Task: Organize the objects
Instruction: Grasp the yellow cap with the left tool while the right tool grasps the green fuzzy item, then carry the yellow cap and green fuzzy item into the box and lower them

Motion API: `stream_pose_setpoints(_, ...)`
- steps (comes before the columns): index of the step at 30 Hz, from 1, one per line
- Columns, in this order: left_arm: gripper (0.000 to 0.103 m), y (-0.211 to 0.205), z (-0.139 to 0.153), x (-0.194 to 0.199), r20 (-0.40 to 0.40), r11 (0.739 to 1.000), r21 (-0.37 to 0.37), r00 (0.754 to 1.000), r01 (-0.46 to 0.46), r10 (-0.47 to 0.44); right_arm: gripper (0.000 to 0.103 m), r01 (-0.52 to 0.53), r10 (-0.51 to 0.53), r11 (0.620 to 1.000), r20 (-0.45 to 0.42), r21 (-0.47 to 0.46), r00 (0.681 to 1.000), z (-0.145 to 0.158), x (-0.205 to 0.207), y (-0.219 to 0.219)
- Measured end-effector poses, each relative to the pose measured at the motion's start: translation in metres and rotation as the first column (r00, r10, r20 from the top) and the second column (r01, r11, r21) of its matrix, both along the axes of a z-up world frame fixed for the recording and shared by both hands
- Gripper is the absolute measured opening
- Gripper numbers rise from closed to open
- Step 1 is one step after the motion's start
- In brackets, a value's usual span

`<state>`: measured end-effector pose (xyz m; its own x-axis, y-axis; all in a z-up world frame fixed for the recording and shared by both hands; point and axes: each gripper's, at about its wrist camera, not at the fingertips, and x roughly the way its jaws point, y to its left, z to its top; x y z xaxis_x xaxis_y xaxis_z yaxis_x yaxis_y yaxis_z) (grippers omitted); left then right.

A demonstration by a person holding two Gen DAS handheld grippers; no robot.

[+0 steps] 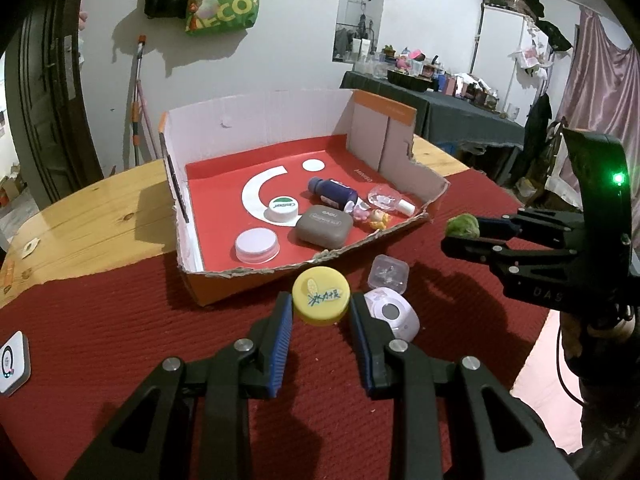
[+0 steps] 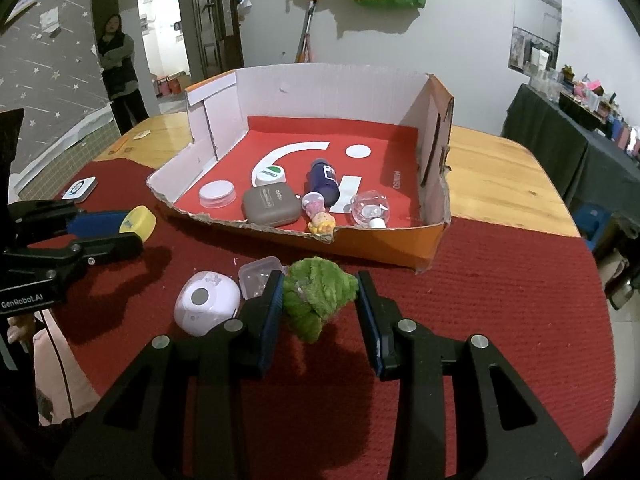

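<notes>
While both tools hang over the red cloth [image 1: 120, 340] that covers the near part of the wooden worktop [image 1: 92, 216], each one carries something. The left tongs [image 1: 321, 312] pinch a yellow cap [image 1: 321, 296] by its rim, the blue pads pressed against either side of it. The right tongs [image 2: 320, 300] are clamped on a green plush toy [image 2: 316, 296], which bulges out between the pads. Just beyond them, on the cloth, sit a small white round gadget [image 2: 206, 302] and, touching it on its far side, a clear little plastic box [image 2: 256, 274]. Farther off stands a cut-down cardboard box [image 2: 320, 84] with a red floor. Inside it, near the front edge, lie a white jar lid [image 2: 217, 194], a green-and-white cap [image 2: 271, 174], a grey case [image 2: 272, 204], a dark blue bottle [image 2: 324, 180] on its side, a clear bottle [image 2: 370, 208] and two tiny figurines [image 2: 318, 212]. A white square device [image 1: 14, 362] lies at the cloth's far left edge. A person [image 2: 120, 68] stands in the doorway beyond the worktop, arms folded.
</notes>
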<state>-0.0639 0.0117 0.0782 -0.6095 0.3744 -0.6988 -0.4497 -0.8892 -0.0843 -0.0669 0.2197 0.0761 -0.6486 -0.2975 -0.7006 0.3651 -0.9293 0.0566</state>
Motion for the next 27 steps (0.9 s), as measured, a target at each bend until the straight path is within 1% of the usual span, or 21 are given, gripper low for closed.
stream_pose_setpoints(11, 0.03, -0.001, 0.001, -0.001, -0.002, 1.0, 0.007, 1.0, 0.002, -0.002, 0.034, 0.004, -0.004, 1.0, -0.004, -0.01, 1.0, 0.002, 0.0, 0.003)
stream_pose_setpoints(15, 0.03, -0.004, 0.009, -0.006, -0.004, 1.0, 0.014, 1.0, -0.009, 0.009, 0.034, 0.005, -0.006, 0.999, -0.021, -0.045, 1.0, 0.015, -0.001, 0.008)
stream_pose_setpoints(17, 0.03, -0.005, 0.016, -0.014, -0.005, 1.0, 0.014, 1.0, -0.013, 0.013, 0.034, 0.007, -0.008, 0.999, -0.033, -0.043, 0.999, 0.025, -0.005, 0.009)
stream_pose_setpoints(20, 0.03, -0.003, 0.026, -0.03, -0.017, 1.0, -0.006, 1.0, -0.018, 0.018, 0.034, -0.002, 0.001, 0.999, -0.043, -0.034, 0.999, 0.041, -0.019, 0.005)
stream_pose_setpoints(22, 0.03, -0.001, 0.028, -0.046, -0.01, 0.999, -0.026, 1.0, -0.026, 0.026, 0.034, -0.009, 0.008, 0.999, -0.034, -0.031, 0.999, 0.048, -0.034, 0.0)
stream_pose_setpoints(24, 0.03, -0.002, 0.026, -0.062, -0.001, 0.999, -0.031, 1.0, -0.029, 0.029, 0.034, -0.003, 0.003, 1.0, -0.018, -0.006, 1.0, 0.05, -0.053, -0.006)
stream_pose_setpoints(27, 0.03, -0.002, 0.021, -0.084, 0.034, 0.999, -0.039, 0.999, -0.024, 0.025, 0.034, 0.012, -0.013, 0.999, 0.019, 0.029, 1.0, 0.045, -0.08, -0.014)
